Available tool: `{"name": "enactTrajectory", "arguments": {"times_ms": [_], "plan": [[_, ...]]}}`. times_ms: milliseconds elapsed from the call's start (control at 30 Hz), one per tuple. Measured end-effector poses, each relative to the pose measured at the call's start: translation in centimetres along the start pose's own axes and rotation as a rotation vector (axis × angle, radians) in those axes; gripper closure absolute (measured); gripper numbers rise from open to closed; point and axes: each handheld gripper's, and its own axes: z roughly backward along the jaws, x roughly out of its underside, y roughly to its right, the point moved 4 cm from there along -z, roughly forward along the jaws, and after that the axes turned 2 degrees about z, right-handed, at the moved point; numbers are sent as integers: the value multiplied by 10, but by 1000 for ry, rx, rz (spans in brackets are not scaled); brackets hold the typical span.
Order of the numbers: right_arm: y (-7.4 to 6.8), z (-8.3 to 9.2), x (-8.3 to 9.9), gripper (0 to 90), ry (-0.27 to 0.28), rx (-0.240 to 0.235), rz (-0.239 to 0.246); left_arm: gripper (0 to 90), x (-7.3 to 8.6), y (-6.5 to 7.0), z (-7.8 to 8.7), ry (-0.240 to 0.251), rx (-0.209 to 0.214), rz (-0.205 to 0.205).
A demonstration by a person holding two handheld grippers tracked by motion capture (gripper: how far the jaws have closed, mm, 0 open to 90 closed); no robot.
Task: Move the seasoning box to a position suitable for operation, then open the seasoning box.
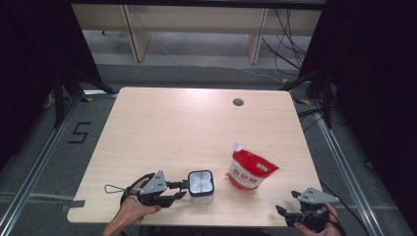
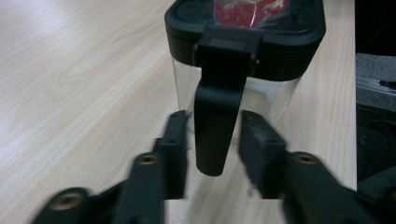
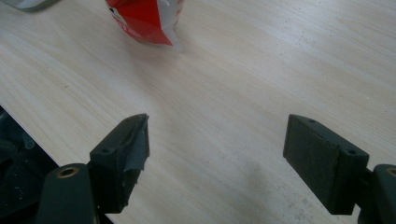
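While the right gripper (image 1: pixel 290 205) sits wide open and empty at the table's (image 1: pixel 162 128) near edge, the left gripper (image 2: pixel 212 154) straddles the container's (image 1: pixel 201 186) black latch handle (image 2: pixel 215 116), pads slightly clear of it. Red pouch (image 1: pixel 250 170) lies just beyond, right of the container.

The high view looked forward and down over the table (image 1: pixel 162 128). The left gripper view sat close, slightly blurred, behind the clear container (image 2: pixel 243 60). Both gripper views shared the red pouch (image 3: pixel 144 18).
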Motion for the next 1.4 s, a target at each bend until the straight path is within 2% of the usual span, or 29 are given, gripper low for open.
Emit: {"name": "enactTrajectory", "arguments": {"times_ms": [33,100,133,200,233,333,433,467,500,533,567,600,667,700,767,800,833,867,900,933,967,1033,1067,1100,1133,1300,1333,1367,1400], "plan": [[0,0,0,234,-4,0,2,523,0,0,1,3,-12,5],[0,0,0,234,-1,1,6,506,0,0,3,-3,-13,19],[-4,2,0,234,-16,-4,-35,434,-2,1,8,6,-34,41],[-4,2,0,234,-9,-2,-24,409,-3,1,10,9,-36,47],[-3,1,0,246,-4,-1,-16,361,-3,2,15,2,-61,39],[-2,1,0,248,-8,-1,2,337,-7,7,22,12,-70,62],[-2,1,-1,247,2,-2,7,349,-9,10,26,14,-74,65],[-7,3,-1,247,-15,-13,-42,358,-12,11,28,23,-73,60],[-7,3,-1,247,-15,-13,-42,358,-13,12,29,25,-70,66],[-4,3,-3,247,7,-7,11,389,-16,13,32,34,-96,78],[-6,3,-3,248,7,-27,4,405,-18,13,33,35,-96,72],[-6,3,-4,251,22,-39,5,424,-19,14,33,56,-90,86],[-7,3,-4,255,21,-45,-2,482,-20,14,35,56,-87,84],[-11,4,-4,257,21,-60,-45,482,-23,14,36,71,-73,66],[-13,4,-5,272,28,-81,-57,558,-25,18,40,84,-65,100],[-11,4,-5,274,31,-67,-13,616,-28,19,42,83,-67,78],[-10,3,-6,276,30,-64,6,643,-28,19,42,83,-67,78],[-10,3,-6,276,30,-64,6,643,-29,21,43,81,-67,80],[-11,2,-6,285,34,-78,10,685,-30,20,45,73,-68,66],[-13,2,-6,290,23,-80,18,747,-33,22,45,90,-63,71],[-16,3,-6,291,14,-88,-19,768,-35,23,44,92,-57,71],[-18,2,-6,293,12,-98,-24,818,-37,23,44,101,-67,58],[-15,2,-7,293,25,-80,13,818,-40,21,43,107,-66,45],[-15,2,-7,293,27,-81,24,841,-41,22,42,114,-72,65],[-17,0,-7,293,21,-100,33,868,-44,20,38,115,-77,62],[-18,0,-8,296,21,-115,42,889,-47,19,31,101,-94,75],[-20,0,-8,296,23,-98,19,889,-47,18,29,100,-94,76],[-20,0,-8,296,22,-95,39,890,-47,18,28,96,-94,79],[-21,-1,-8,296,20,-114,31,890,-47,17,25,93,-93,85]]}}
